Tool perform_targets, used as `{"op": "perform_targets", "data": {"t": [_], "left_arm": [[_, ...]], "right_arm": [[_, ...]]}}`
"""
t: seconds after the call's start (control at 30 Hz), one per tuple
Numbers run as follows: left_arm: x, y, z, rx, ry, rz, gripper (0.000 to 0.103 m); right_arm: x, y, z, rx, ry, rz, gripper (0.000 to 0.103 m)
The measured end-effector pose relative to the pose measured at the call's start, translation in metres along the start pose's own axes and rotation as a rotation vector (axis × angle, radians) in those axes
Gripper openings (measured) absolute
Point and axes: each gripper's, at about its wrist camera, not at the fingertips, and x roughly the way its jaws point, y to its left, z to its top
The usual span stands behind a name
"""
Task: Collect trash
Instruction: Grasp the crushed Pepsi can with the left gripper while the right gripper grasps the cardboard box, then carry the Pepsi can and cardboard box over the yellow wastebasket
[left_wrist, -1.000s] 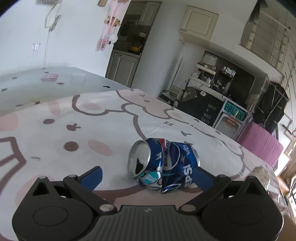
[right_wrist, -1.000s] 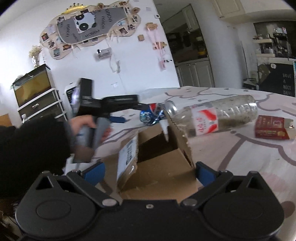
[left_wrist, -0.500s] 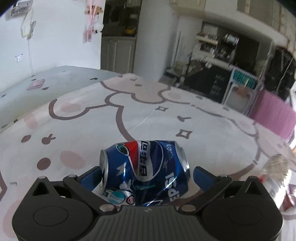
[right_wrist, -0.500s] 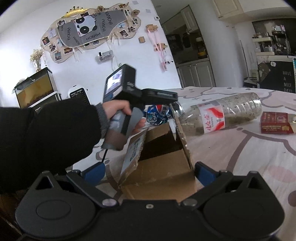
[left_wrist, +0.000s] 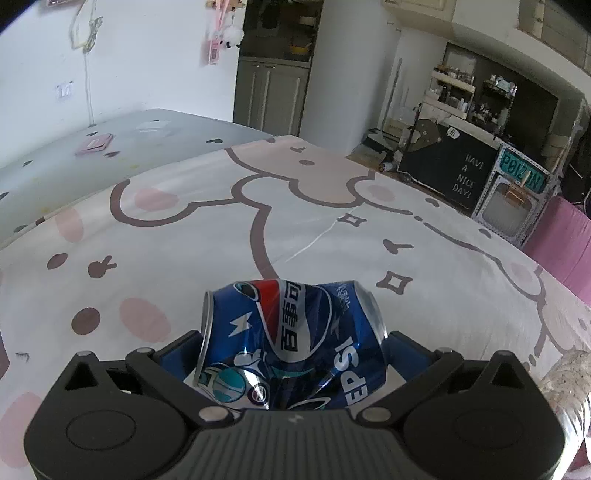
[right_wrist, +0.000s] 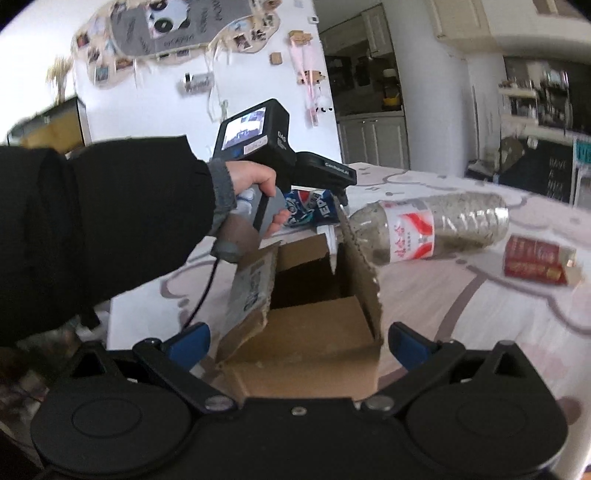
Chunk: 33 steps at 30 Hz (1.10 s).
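Observation:
A crushed blue Pepsi can (left_wrist: 291, 343) lies on its side on the cartoon-print tablecloth (left_wrist: 258, 206). It sits crosswise between the fingers of my left gripper (left_wrist: 293, 343), which stands open with a blue finger at each end of the can. Whether the fingers touch the can, I cannot tell. In the right wrist view the can (right_wrist: 310, 210) shows just past an open cardboard box (right_wrist: 303, 373). My right gripper (right_wrist: 299, 339) is open, its fingers on either side of the box's near wall.
A clear plastic bottle (right_wrist: 443, 225) with a red label lies beside the box, and a red packet (right_wrist: 535, 264) lies to its right. A person's hand (right_wrist: 255, 181) in a black sleeve holds the left tool. The bottle's end (left_wrist: 565, 376) shows at the right of the left wrist view.
My left gripper has swung round and moved in on the can, which now lies side-on between its fingers instead of ahead of them. The right gripper has stayed at the box and tilted slightly.

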Motion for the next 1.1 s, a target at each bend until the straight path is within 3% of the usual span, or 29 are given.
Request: {"op": "perform_targets", "data": {"t": [0.3,0.4,0.57,0.7,1.1], "left_arm": [[-0.029,0.015,-0.016,0.059,-0.044,-0.051,0.102],[-0.047,0.021,-0.021,0.08,-0.066,-0.07,0.102],[-0.077,0.03,-0.032,0.102,-0.091,-0.102,0.102],[-0.098,0.034,-0.046,0.134,-0.107,-0.11,0.102],[-0.159,0.051,-0.094,0.091,-0.085,-0.144,0.102]], "right_arm": [[0.018,0.001,0.007,0.016,0.024,-0.055,0.103],[0.018,0.006,0.006,0.004,0.031,-0.073,0.095],[0.017,0.014,0.007,-0.018,0.046,-0.091,0.091],[0.009,0.016,0.006,-0.007,0.061,-0.108,0.089],[-0.037,0.013,0.009,0.055,0.063,-0.186,0.089]]}}
